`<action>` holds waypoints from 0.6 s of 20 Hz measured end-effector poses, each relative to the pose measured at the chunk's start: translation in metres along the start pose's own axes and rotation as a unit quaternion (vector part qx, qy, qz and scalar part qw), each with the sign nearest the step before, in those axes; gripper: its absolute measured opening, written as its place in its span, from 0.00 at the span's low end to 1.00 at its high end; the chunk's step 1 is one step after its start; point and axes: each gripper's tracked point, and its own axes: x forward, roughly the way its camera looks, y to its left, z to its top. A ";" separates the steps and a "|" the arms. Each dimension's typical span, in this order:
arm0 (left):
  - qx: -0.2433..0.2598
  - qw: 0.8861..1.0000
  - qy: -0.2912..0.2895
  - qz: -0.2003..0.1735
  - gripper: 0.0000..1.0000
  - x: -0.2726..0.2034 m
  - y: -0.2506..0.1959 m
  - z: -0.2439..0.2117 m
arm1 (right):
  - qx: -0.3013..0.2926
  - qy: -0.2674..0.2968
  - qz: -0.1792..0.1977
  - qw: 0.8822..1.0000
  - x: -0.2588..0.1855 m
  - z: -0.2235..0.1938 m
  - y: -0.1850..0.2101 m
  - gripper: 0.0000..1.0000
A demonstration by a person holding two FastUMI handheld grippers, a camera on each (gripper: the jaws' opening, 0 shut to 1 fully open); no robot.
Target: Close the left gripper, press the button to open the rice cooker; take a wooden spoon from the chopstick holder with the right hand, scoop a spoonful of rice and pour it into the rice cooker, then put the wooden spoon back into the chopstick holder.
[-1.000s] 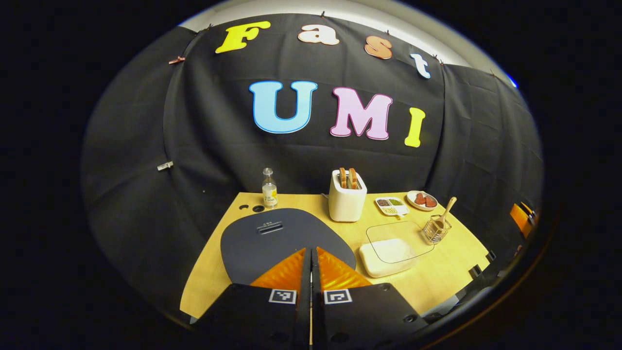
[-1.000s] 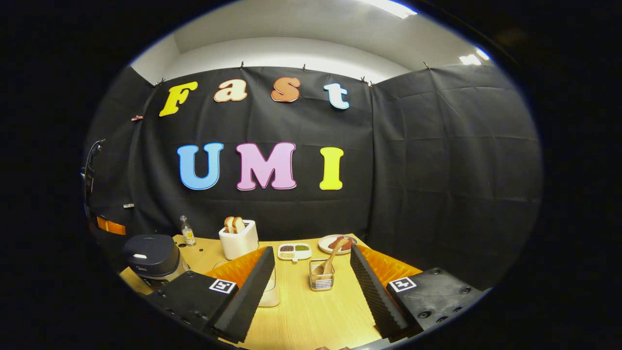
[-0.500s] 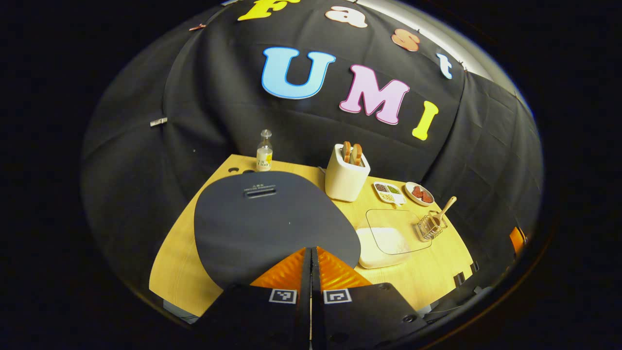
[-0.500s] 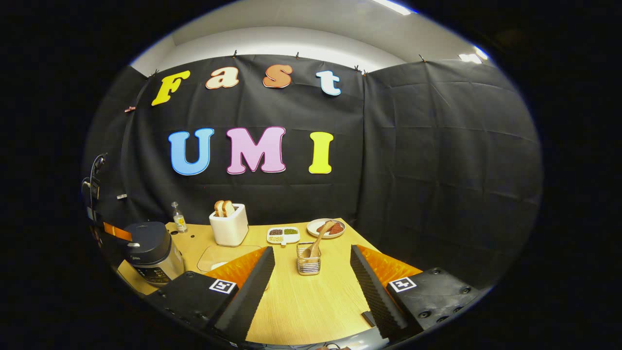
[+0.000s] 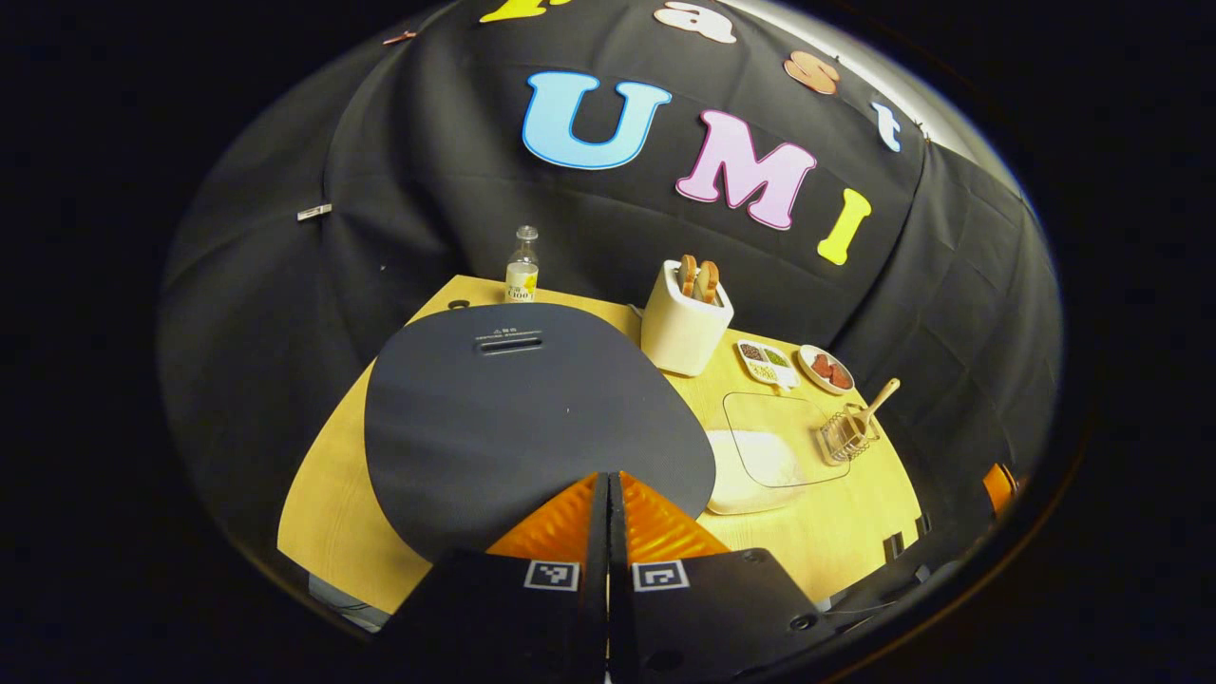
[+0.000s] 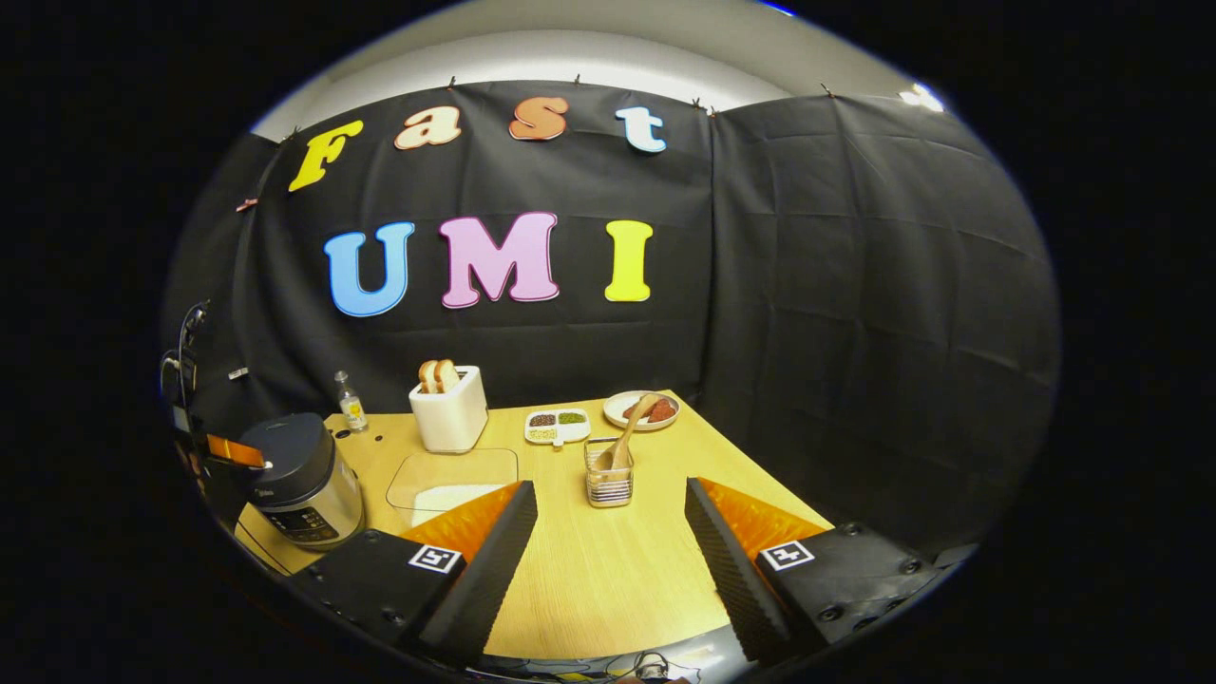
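The rice cooker (image 5: 532, 408) stands with its dark lid down, right under my left gripper (image 5: 608, 480), which is shut with nothing between its fingers and hovers at the lid's near edge. In the right gripper view the cooker (image 6: 299, 475) sits at the table's left, with the left gripper (image 6: 228, 448) at its top edge. A wooden spoon (image 6: 627, 432) leans in the wire chopstick holder (image 6: 608, 484), straight ahead of my open right gripper (image 6: 608, 489) and some way off. The rice container (image 5: 760, 456) lies beside the cooker, partly under a clear lid.
At the back of the wooden table (image 6: 608, 570) stand a white toaster (image 6: 448, 408) with bread, a small bottle (image 6: 351, 404), a divided dish (image 6: 558, 426) and a plate (image 6: 651, 408). Black cloth walls close in behind and to the right.
My left gripper has dropped closer to the cooker lid, which looms larger. The right gripper's view has tilted down, so the table and holder sit higher in it.
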 end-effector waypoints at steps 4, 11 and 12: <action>0.010 1.000 -0.005 0.011 0.07 0.001 0.001 0.000 | 0.009 0.000 0.007 1.000 0.009 0.005 0.009 0.98; 0.076 0.981 -0.170 0.057 0.07 -0.049 -0.022 0.086 | 0.000 0.002 0.021 1.000 0.032 0.004 0.006 0.98; 0.084 0.972 -0.209 0.060 0.06 -0.062 -0.030 0.111 | 0.003 0.005 0.019 1.000 0.040 0.003 0.002 0.98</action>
